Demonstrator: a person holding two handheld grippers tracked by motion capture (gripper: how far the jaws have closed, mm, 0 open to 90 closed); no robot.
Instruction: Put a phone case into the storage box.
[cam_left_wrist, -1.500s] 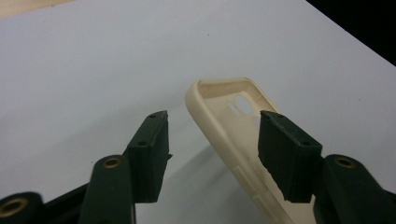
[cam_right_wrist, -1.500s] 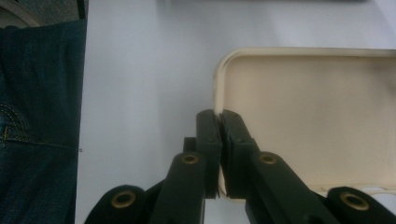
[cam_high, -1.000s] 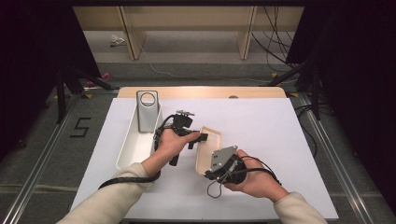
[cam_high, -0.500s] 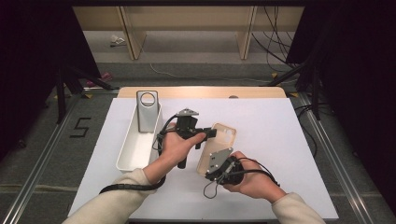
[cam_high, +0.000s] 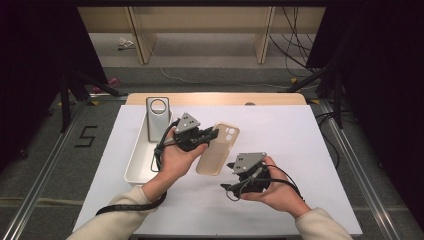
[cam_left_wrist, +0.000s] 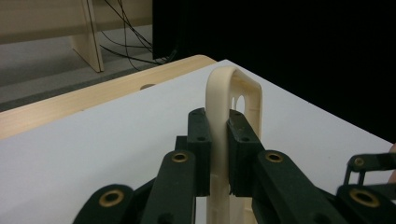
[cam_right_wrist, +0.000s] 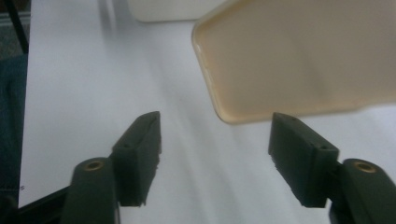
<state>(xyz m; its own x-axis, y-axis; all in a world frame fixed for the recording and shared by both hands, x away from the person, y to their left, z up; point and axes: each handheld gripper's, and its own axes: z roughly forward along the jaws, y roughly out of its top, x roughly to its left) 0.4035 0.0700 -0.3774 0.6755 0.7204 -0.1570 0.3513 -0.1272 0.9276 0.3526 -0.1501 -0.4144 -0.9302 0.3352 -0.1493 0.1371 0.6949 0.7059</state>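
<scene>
A cream phone case (cam_high: 218, 151) hangs a little above the white table, held by its upper edge near the camera cut-out. My left gripper (cam_high: 214, 134) is shut on that edge, and in the left gripper view both pads (cam_left_wrist: 200, 140) press on the case's rim (cam_left_wrist: 233, 88). My right gripper (cam_high: 228, 177) sits just right of the case's lower end. Its jaws have just been opening and stand wide with nothing between them. In the right gripper view the case's end (cam_right_wrist: 303, 56) lies just beyond the right gripper (cam_right_wrist: 215, 140).
A long white tray (cam_high: 137, 167) lies left of the hands, and a grey phone case (cam_high: 158, 117) with a round hole stands upright at its far end. The tray's corner (cam_right_wrist: 163, 9) shows past the right jaws. A wooden table edge (cam_high: 215, 98) runs behind the white surface.
The right jaws have opened and let go of the cream case's lower end. The left gripper has carried the case up and away, and the right hand has stayed put.
</scene>
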